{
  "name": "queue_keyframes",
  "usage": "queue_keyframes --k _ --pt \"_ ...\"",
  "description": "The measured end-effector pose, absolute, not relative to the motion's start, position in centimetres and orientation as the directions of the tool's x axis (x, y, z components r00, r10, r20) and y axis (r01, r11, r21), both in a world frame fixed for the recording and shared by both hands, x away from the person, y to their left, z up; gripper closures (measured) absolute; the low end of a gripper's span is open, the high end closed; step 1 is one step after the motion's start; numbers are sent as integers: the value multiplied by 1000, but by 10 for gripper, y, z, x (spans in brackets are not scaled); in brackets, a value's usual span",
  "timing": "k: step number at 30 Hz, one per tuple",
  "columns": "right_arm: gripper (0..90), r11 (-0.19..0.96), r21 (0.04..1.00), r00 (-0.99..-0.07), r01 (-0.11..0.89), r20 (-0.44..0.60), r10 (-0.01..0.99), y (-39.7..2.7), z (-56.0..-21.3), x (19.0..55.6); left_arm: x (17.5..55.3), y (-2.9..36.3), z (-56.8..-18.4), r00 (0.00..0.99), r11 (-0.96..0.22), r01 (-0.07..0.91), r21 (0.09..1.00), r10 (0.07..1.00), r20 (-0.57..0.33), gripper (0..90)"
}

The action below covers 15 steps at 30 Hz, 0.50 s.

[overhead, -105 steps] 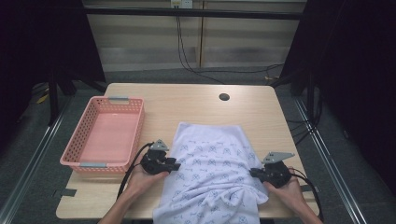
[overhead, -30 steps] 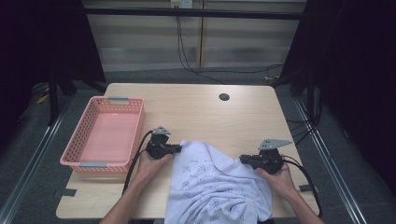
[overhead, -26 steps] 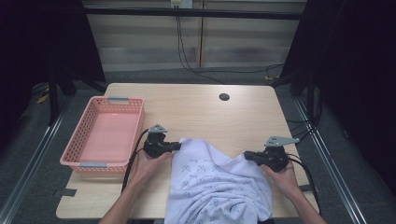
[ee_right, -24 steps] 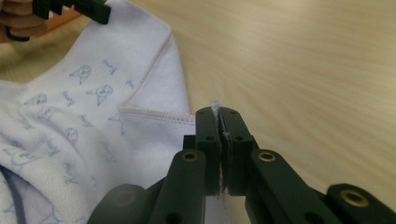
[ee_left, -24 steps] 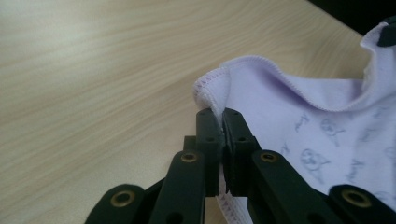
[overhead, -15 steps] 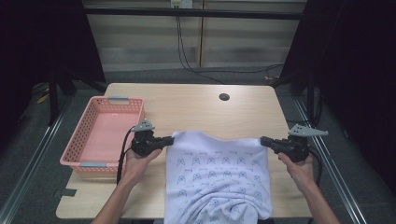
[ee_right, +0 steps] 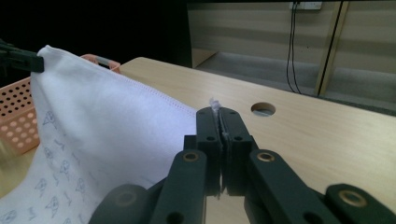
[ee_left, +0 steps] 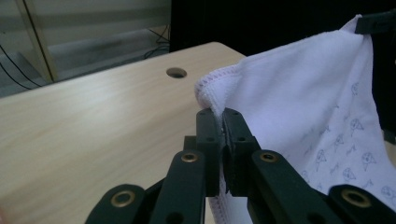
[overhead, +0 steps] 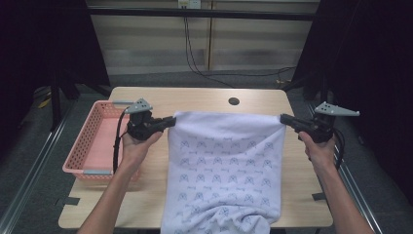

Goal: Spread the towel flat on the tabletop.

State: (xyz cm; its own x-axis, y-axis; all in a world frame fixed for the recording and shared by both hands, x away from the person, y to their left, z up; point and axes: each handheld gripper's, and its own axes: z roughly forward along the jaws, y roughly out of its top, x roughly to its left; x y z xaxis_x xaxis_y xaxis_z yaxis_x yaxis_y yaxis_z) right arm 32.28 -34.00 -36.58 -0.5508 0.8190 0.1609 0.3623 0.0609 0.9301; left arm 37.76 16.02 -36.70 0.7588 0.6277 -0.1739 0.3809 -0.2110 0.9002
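Wooden table (overhead: 204, 97) under me, dark curtains at both sides, pale wall panels and cables behind. My left gripper (overhead: 170, 120) is clamped on one top corner of the towel (overhead: 226, 165); in the left gripper view the jaws pinch the stitched hem (ee_left: 208, 91) tight. My right gripper (overhead: 283, 118) is closed on the other top corner, and the right gripper view shows a tuft of cloth (ee_right: 215, 105) poking up between the shut jaws. Between them the top edge is pulled taut and level, raised off the table. Below that the towel hangs and drapes toward me, printed side up, its bottom end bunched at the near table edge and spilling over. Pink basket (overhead: 92, 146) sits left of the towel, beside my left hand, nothing in it that I can see. Round hole (overhead: 234, 101) in the table beyond the towel.

Progress, my read: both corners picked, towel spread open. Left to do: fold it, probably flatten the crumpled end first, then likely basket it.
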Motion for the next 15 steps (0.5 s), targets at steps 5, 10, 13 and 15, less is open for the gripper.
queue_keyframes --k 5,10,13,15 --pt "880 55 937 -540 344 150 828 -342 -354 343 396 157 -355 748 -239 374 896 649 -139 867" --pt "882 56 934 -514 354 144 845 -341 -349 374 419 151 -356 733 -257 389 885 668 -129 867" --pt "884 76 926 -501 369 130 855 -340 -344 394 439 147 -358 713 -241 413 878 685 -147 866" --pt "880 109 913 -485 393 106 868 -336 -342 409 451 144 -363 694 -233 430 872 703 -154 825"
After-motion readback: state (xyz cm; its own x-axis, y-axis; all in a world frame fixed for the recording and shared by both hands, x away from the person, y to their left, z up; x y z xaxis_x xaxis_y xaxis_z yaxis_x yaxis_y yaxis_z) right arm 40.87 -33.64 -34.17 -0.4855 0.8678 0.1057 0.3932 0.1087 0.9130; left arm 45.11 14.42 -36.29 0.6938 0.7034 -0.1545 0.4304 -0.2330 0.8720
